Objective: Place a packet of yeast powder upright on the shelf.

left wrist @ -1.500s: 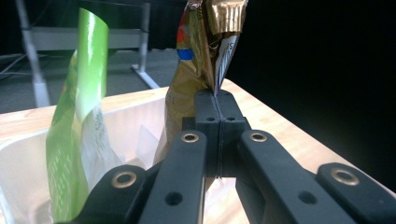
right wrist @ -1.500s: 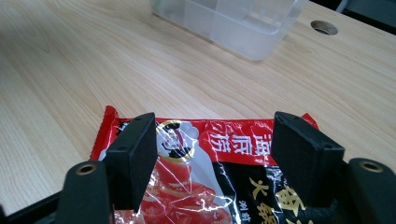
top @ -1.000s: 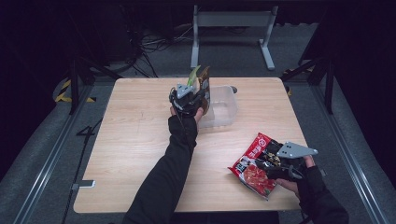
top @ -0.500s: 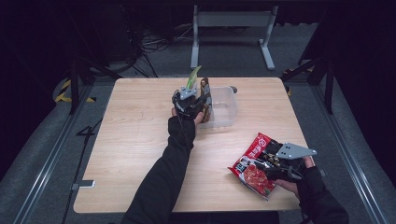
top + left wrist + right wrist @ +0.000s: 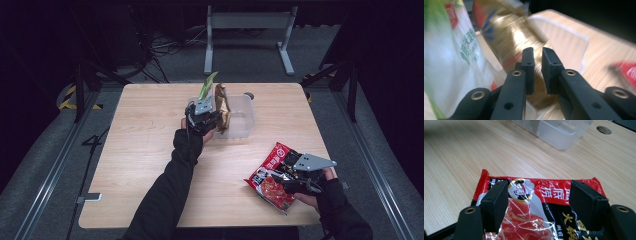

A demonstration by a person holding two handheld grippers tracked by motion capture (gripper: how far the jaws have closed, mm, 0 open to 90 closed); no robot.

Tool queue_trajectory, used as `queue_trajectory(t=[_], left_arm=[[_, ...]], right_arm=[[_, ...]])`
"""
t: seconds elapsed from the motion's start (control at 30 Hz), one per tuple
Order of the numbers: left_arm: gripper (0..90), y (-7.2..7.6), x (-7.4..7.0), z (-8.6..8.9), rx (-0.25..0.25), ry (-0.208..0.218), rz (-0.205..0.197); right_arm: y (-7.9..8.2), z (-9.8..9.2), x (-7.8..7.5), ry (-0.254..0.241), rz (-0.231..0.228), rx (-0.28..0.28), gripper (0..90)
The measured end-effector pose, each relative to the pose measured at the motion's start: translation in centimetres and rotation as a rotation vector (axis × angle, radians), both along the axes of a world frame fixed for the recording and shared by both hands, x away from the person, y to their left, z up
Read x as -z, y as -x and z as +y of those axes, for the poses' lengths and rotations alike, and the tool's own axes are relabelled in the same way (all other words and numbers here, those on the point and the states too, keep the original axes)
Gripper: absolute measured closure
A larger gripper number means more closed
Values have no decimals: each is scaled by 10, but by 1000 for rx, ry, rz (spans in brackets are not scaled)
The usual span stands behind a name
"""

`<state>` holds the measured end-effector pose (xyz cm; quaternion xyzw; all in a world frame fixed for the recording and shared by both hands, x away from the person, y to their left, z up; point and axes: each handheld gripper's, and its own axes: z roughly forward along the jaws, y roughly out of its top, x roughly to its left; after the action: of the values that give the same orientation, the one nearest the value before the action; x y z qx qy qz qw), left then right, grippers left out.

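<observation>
A clear plastic tub (image 5: 242,119) sits at the middle back of the table. A gold-brown packet (image 5: 223,107) stands upright in it, with a green-and-white packet (image 5: 208,86) beside it on the left. My left gripper (image 5: 206,119) is at the tub's left wall. In the left gripper view its jaws (image 5: 537,51) are open by a narrow gap with nothing between them; the gold packet (image 5: 509,32) is just behind and the white-green packet (image 5: 454,50) lies left of them. My right gripper (image 5: 295,176) stands wide open, its jaws (image 5: 539,195) straddling a red snack packet (image 5: 549,192) lying flat at the front right (image 5: 272,177).
The wooden table (image 5: 140,150) has a small round hole (image 5: 248,95) behind the tub. Beyond the table are a metal stand (image 5: 250,30) and cables on the floor. The tub's near corner (image 5: 556,132) lies ahead of the right gripper.
The left gripper has dropped from above the tub to its left wall. The packets it carried now stand in the tub, and its jaws are apart. The right gripper has stayed put.
</observation>
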<state>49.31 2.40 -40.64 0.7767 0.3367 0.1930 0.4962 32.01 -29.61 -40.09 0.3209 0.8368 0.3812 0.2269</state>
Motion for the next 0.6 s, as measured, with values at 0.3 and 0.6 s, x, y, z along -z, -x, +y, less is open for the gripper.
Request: queue_trajectory(t=[0.3, 0.6], left_arm=[[681, 8, 14, -6, 85, -74, 56], [661, 12, 16, -5, 88, -76, 51]], right_arm=[[-1, 1, 1, 10, 6, -4, 327], [0, 1, 1, 14, 7, -6, 330]])
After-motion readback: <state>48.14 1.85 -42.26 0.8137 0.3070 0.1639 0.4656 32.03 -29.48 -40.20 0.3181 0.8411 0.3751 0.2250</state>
